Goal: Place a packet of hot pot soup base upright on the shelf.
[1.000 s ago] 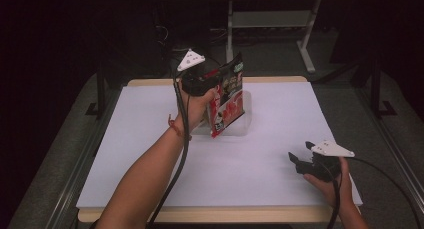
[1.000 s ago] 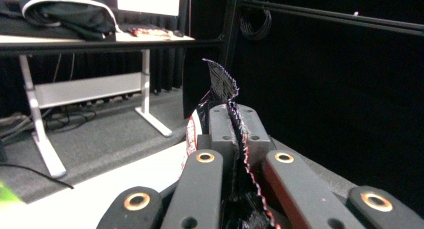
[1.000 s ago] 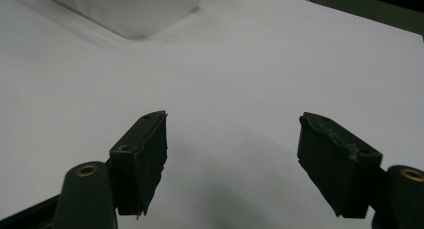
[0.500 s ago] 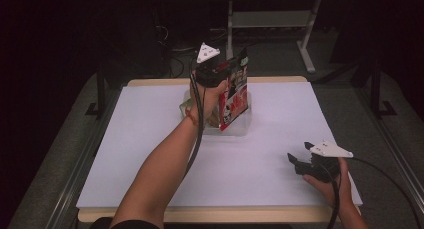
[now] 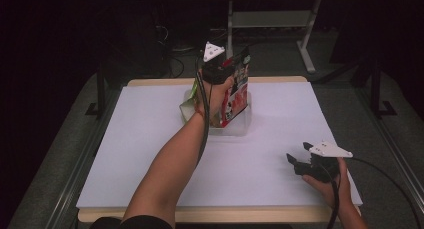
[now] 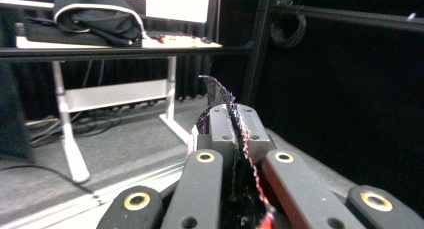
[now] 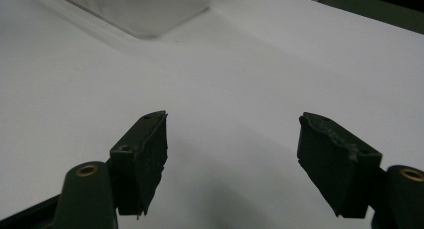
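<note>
The red and white snack packet (image 5: pixel 234 91) stands upright over the clear plastic container (image 5: pixel 235 126) at the far middle of the white table (image 5: pixel 125 154), its long axis nearly vertical. The left gripper (image 5: pixel 216 71) is clamped on its top edge from above. In the left gripper view the packet's thin edge sits between the closed jaws. The right gripper (image 5: pixel 296 162), jaws wide apart and empty, rests well apart near the table's front right; its view shows the container's corner.

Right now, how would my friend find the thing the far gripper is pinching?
Start at the white table and go to the clear plastic bin near its far edge. Standing up out of the bin is a flat red, black and white packet, pinched at its top by the left gripper. The green packet beside it isn't held.
</note>
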`<control>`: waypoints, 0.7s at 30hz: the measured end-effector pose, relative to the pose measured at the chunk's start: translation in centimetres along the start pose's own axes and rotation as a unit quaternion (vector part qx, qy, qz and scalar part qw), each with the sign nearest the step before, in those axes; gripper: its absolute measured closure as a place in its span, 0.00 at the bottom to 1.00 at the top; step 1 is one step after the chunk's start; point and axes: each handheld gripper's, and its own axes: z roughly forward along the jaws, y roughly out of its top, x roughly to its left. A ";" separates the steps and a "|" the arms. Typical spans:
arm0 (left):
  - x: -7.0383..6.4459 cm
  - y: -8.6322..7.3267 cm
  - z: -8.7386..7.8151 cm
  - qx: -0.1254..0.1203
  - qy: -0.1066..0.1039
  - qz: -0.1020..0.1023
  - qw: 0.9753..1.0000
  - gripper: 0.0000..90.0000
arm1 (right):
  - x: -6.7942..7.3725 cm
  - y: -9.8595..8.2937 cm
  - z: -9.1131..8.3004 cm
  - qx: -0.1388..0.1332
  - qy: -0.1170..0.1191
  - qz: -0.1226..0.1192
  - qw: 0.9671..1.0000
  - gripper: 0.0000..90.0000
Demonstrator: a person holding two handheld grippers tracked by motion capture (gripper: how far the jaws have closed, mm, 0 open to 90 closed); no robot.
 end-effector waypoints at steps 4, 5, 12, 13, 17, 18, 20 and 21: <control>-0.3 -0.6 0.0 -0.014 0.000 -0.017 1.000 0.98 | 0.0 -0.1 0.1 0.002 0.000 0.002 1.000 0.30; -0.4 -0.7 0.1 -0.013 -0.001 -0.021 1.000 0.98 | 0.0 -0.1 0.1 0.002 0.000 0.002 1.000 0.31; -0.9 -1.8 0.2 -0.004 -0.009 -0.016 1.000 0.98 | 0.1 0.0 0.2 0.004 0.002 0.000 1.000 0.31; -0.9 -2.0 0.2 -0.001 -0.008 -0.013 1.000 0.98 | 0.1 0.0 0.2 0.004 0.003 -0.001 1.000 0.31; -0.7 -2.8 0.0 0.005 -0.017 -0.014 1.000 0.97 | 0.1 -0.1 0.2 0.006 0.004 0.000 1.000 0.31; -0.6 -3.1 0.0 0.010 -0.020 -0.015 1.000 0.97 | 0.1 0.0 0.2 0.005 0.005 0.000 1.000 0.31; -0.5 -3.6 -0.1 0.013 -0.021 -0.010 1.000 0.97 | 0.2 0.0 0.3 0.007 0.004 -0.002 1.000 0.31; -0.4 -3.8 -0.3 0.010 -0.024 -0.012 1.000 0.97 | 0.1 0.0 0.3 0.007 0.004 -0.002 1.000 0.31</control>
